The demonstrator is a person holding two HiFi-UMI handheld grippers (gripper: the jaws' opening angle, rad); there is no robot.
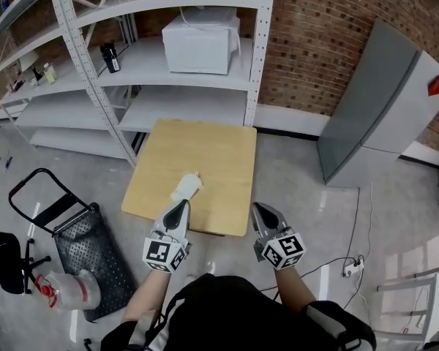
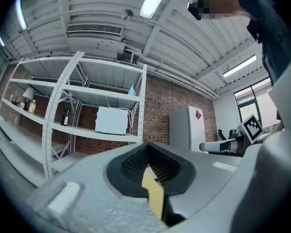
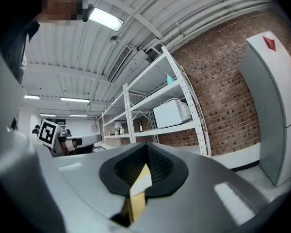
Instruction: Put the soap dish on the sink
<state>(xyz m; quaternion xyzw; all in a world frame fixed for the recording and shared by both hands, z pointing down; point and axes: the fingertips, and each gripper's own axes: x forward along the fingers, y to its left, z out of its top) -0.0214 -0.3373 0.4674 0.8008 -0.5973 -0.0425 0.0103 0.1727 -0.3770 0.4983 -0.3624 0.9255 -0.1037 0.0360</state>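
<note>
Fingers [image 1: 177, 215] of the left gripper [image 1: 182, 204] and right gripper [image 1: 260, 208] are seen closed and empty, just below a white object [image 1: 186, 187] on the surface [image 1: 212, 148].

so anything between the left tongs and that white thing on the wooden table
Nothing visible: the left tongs sit just short of the small white object, with only bare square wooden table around it.

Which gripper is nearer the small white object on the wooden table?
Left. The left gripper is just short of the small white object; the right gripper is off to its right, by the wooden table's front edge.
</note>
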